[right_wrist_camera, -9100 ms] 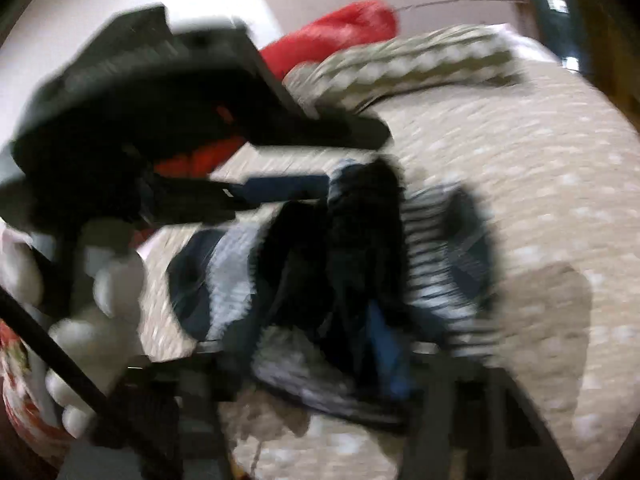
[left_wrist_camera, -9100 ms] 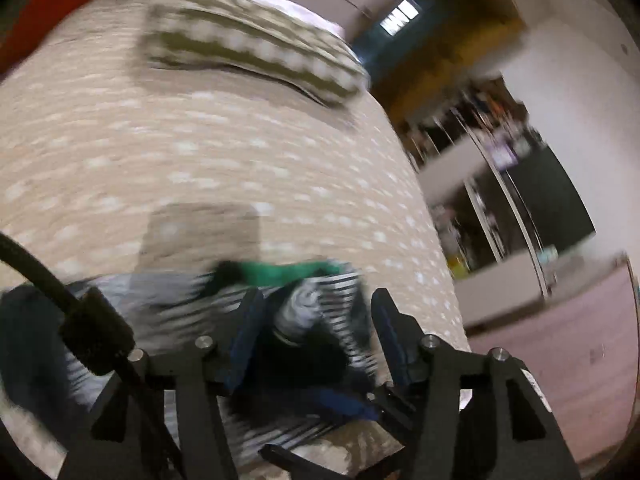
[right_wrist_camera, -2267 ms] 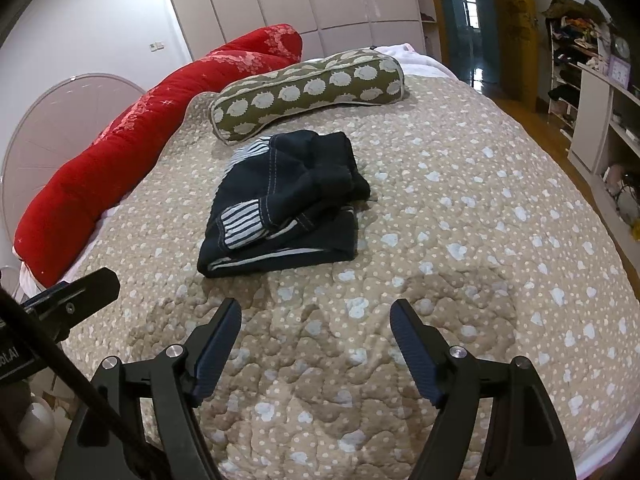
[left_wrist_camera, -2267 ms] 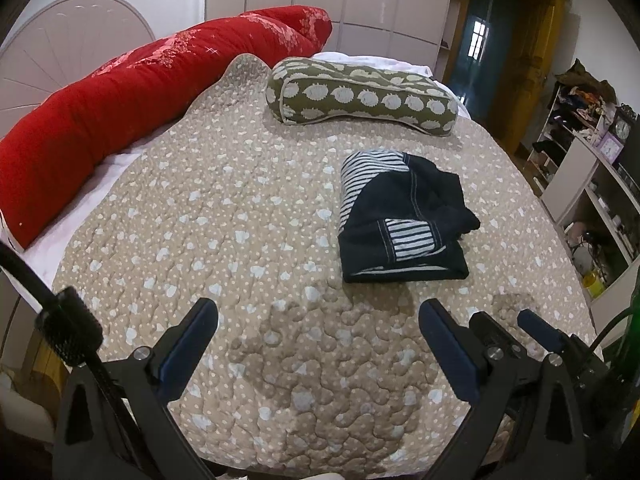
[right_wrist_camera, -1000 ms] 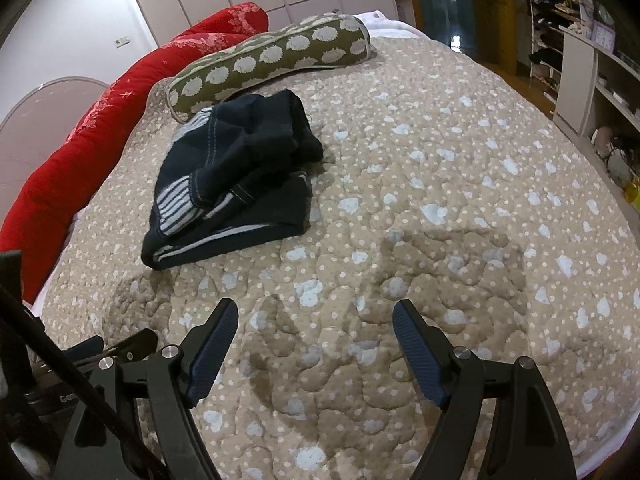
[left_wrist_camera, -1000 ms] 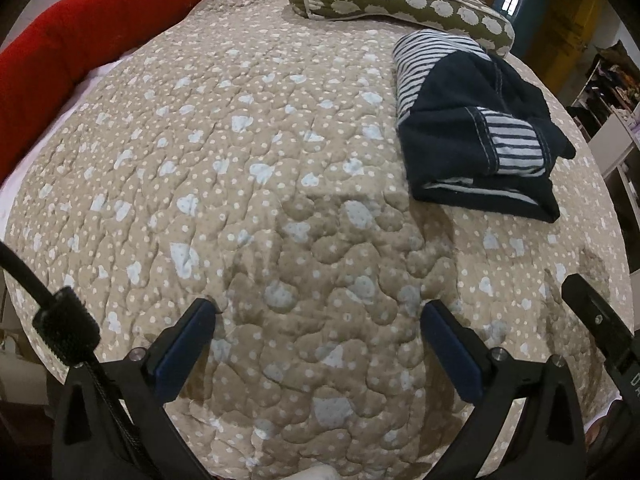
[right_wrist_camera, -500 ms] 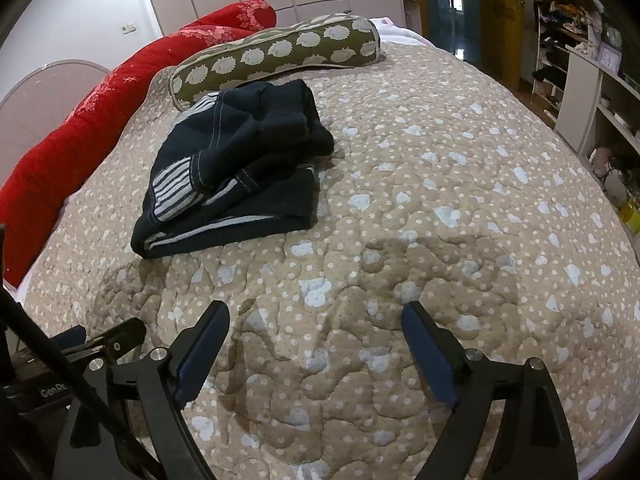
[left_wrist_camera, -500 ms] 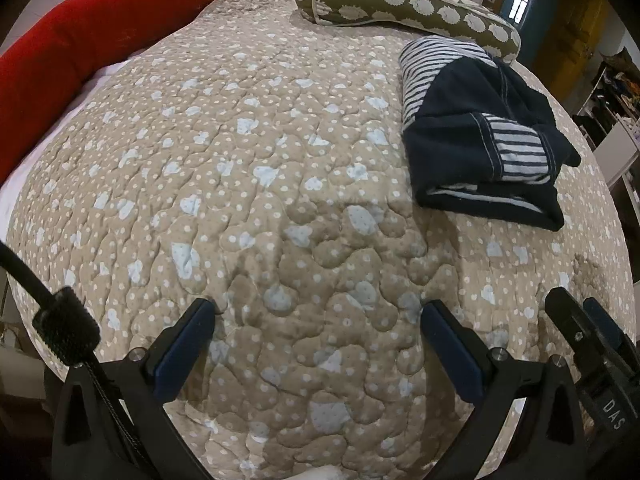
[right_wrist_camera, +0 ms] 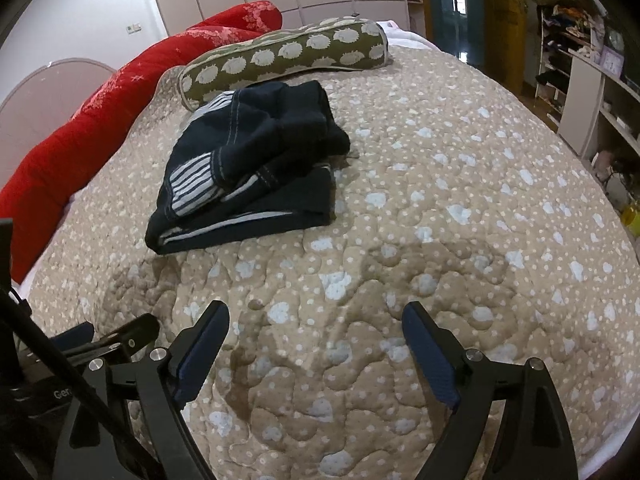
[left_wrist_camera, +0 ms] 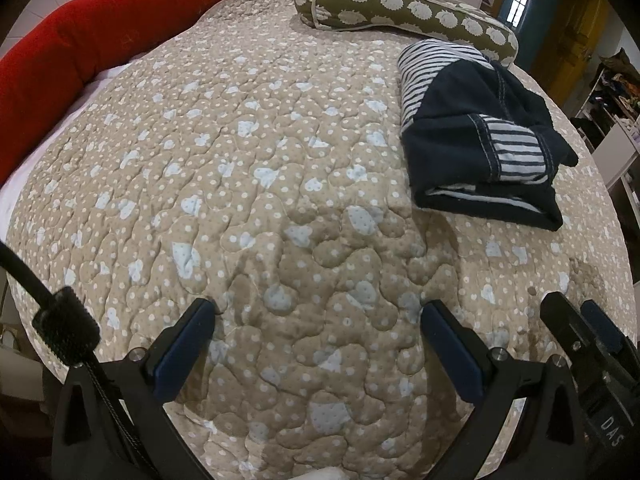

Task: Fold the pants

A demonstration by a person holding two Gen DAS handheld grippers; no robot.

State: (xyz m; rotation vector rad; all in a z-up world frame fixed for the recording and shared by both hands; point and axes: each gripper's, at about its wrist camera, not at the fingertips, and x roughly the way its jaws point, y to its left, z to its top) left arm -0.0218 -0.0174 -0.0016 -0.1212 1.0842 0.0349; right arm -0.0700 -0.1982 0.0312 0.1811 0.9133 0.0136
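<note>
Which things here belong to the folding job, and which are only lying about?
Job: pants, folded on the quilt; left gripper and right gripper, both open and empty.

Lying about: green bolster, red bolster, shelves.

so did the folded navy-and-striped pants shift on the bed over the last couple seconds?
No. The navy striped pants still lie just in front of the olive patterned bolster; only the cameras moved.
</note>
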